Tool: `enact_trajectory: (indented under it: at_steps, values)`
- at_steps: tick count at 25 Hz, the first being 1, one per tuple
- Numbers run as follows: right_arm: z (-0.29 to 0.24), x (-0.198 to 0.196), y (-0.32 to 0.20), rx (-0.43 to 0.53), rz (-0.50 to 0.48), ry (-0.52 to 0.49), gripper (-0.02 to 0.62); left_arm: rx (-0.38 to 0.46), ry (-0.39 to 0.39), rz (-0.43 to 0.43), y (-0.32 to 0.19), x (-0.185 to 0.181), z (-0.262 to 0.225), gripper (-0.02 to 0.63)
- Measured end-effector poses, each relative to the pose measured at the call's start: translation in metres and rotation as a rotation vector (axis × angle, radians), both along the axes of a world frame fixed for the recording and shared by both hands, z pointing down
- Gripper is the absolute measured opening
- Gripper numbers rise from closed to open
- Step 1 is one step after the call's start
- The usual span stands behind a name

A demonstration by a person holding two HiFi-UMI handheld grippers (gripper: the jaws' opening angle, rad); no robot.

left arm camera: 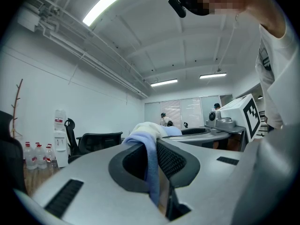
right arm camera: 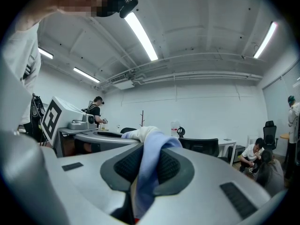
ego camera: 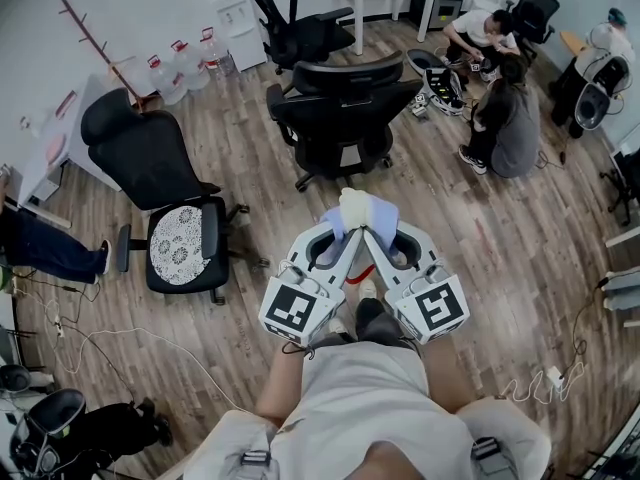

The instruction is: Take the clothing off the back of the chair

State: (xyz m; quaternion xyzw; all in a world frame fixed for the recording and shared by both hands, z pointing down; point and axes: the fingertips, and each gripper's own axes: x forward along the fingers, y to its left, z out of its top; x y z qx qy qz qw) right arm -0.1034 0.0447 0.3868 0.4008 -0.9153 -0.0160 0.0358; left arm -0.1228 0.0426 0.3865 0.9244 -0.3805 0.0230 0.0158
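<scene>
Clothing (ego camera: 362, 212): a pale blue and cream bundle, held in the air just ahead of the person, clear of every chair. It bridges both grippers, whose tips sit side by side.

Left gripper (ego camera: 337, 234): jaws pinched on a blue fold that hangs down between the pads.

Right gripper (ego camera: 386, 234): likewise clamped on the cloth.

The two-point grip is judged to keep the garment bunched and off the floor.

Black chair (ego camera: 345, 108), farther off, shows a bare back; removal appears done.
</scene>
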Motion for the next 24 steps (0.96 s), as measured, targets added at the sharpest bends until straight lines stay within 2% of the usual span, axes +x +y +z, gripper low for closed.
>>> enact_trajectory:
  at_steps: [13, 24]
  values:
    - [0.003, 0.007, -0.015, -0.006, 0.027, 0.014, 0.069, -0.007, 0.012, 0.023, -0.016, 0.007, 0.003, 0.054]
    - [0.002, 0.018, -0.01, 0.009, 0.059, 0.02, 0.069, 0.004, 0.019, 0.051, -0.01, 0.018, 0.002, 0.054]
